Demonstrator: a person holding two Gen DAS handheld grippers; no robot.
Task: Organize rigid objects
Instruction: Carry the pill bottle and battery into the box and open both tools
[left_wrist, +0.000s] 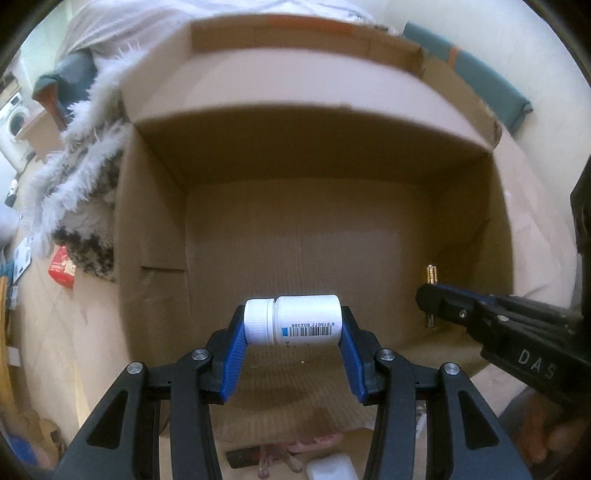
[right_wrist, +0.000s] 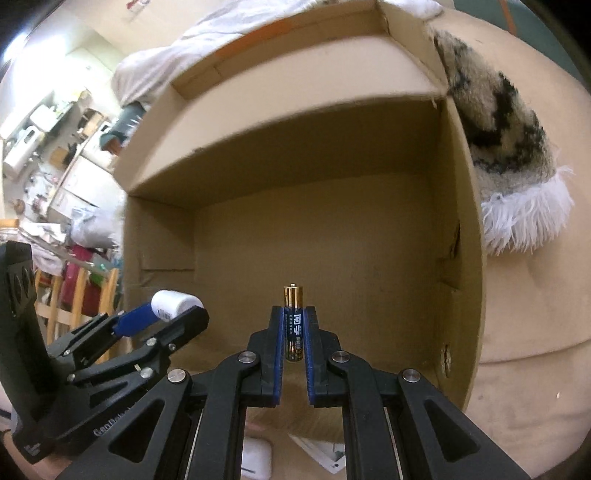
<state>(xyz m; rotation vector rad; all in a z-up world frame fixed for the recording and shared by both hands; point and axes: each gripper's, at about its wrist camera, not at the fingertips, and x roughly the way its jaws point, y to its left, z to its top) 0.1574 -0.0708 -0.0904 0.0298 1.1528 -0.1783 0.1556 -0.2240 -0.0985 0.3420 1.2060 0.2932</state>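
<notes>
Both grippers over the open cardboard box (left_wrist: 314, 229), pointing down into it

Left gripper (left_wrist: 293, 325): fingers (left_wrist: 236, 354) pinching a white pill bottle (left_wrist: 291, 319) end to end. One blue pad on the ribbed cap, the other on the base. Bottle lies sideways across the fingers, barcode label facing the camera, hanging above the box floor near the front edge. Also visible in the right wrist view (right_wrist: 173, 302), at the left

Right gripper (right_wrist: 293, 332): fingers (right_wrist: 279, 339) pressed onto a battery (right_wrist: 293, 321), gold and blue. It stands lengthwise between the pads, tip sticking out past the fingertips. In the left wrist view it sits close to the box's right wall (left_wrist: 430, 277)

Box floor looks bare under both items. Furry blanket (left_wrist: 85, 184) against the outside of the box, red packet (left_wrist: 62, 267) beside it
</notes>
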